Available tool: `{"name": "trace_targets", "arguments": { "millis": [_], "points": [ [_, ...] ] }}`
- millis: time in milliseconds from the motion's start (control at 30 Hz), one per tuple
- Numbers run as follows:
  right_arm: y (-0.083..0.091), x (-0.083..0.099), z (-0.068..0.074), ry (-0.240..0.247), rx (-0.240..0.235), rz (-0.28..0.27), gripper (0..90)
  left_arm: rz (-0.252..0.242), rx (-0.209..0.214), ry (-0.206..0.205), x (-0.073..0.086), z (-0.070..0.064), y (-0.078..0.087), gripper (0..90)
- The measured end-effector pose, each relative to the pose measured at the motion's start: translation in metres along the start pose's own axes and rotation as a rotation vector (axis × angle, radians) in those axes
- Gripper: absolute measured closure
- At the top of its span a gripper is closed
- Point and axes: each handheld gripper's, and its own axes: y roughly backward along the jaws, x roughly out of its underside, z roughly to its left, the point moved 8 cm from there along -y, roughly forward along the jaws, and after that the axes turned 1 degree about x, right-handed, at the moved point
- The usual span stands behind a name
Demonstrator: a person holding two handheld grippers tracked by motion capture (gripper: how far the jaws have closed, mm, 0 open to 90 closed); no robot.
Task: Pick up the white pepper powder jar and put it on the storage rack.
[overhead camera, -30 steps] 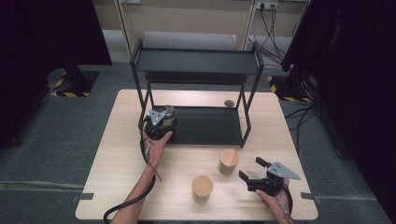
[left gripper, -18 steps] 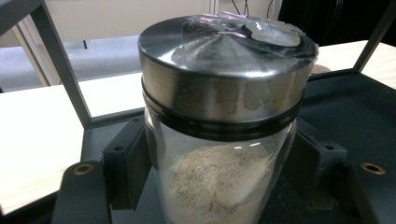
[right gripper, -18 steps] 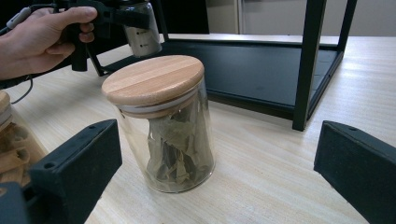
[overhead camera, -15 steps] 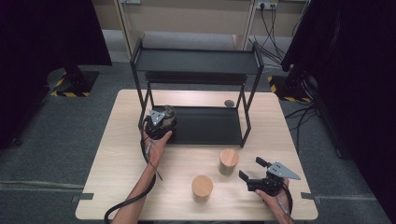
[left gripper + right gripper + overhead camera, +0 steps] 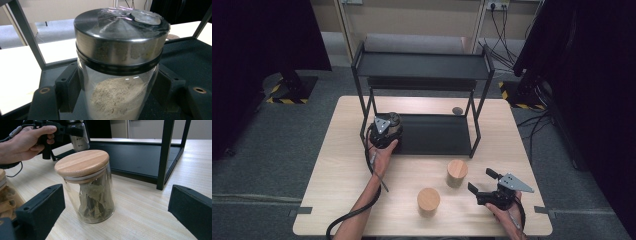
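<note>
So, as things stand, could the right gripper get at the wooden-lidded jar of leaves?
Probably yes. The right gripper is open, its jaws spread wider than the jar of leaves, which stands upright straight ahead on the table with nothing between. The second wooden-lidded jar sits off to one side.

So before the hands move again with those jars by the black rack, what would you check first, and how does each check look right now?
1. Left gripper clamped on the metal-lidded jar: ok, jaws sit against both sides of the glass.
2. That jar's lid seated: ok.
3. Jar set down on the rack's lower shelf: cannot tell, its base is hidden.
4. Right gripper open: ok, jaws spread wide.
5. Right gripper lined up on the leaf jar: ok, jar stands upright between the jaws, untouched.
6. Second wooden-lidded jar clear of the approach: ok.
</note>
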Motion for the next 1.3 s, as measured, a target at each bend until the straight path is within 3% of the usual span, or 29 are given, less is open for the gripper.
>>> {"name": "trace_targets", "arguments": {
  "millis": [1300],
  "points": [
    [0.0000,0.0000,0.0002,0.004,-0.002,0.000,1.0,0.013,-0.034,0.005,0.0091,-0.0005,-0.0070,30.8]
  ]
}}
